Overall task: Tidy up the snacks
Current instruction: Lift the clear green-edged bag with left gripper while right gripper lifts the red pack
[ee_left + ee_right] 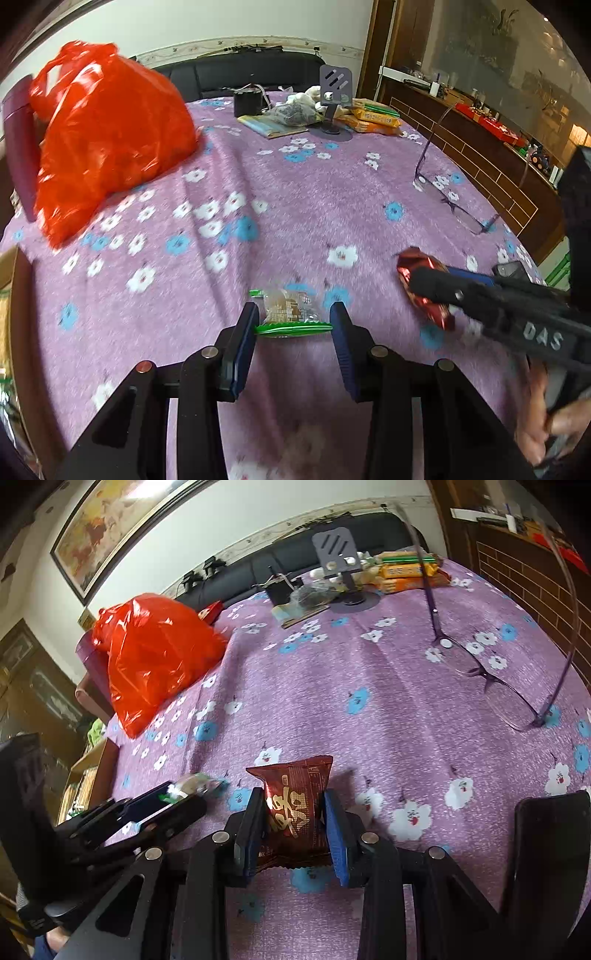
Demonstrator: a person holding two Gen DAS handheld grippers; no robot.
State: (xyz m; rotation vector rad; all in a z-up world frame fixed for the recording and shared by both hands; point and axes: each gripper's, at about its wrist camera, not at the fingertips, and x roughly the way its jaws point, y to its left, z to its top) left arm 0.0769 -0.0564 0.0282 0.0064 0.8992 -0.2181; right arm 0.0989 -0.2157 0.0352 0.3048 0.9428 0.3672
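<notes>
Left wrist view puts your left gripper [293,325] at lower centre, its ribbed blue pads standing apart on either side of a small clear snack packet with green crimped edges [290,310]. The packet lies on the cloth between them; the left pad sits right at its edge, the right pad just beside it, so you are not clamping it. The fuzzy purple cloth with white and blue flowers [295,192] covers the whole surface. At the right of the frame your right gripper [430,291] reaches in, closed on a shiny, crinkled red foil snack [417,266], with your hand [543,424] visible at the lower right edge.

Right wrist view shows what the first cannot: the foil snack [295,805] face on, a dark red pillow pack with gold lettering and serrated ends, pinched firmly between the right gripper [293,819] pads. It also shows a framed painting [122,528] at upper left.

Both views share the glossy, crumpled red plastic bag [107,136] at the left, thin-framed purple eyeglasses [454,199] at the right, and a grey phone stand [334,96] among yellow packets [376,118] at the top.
</notes>
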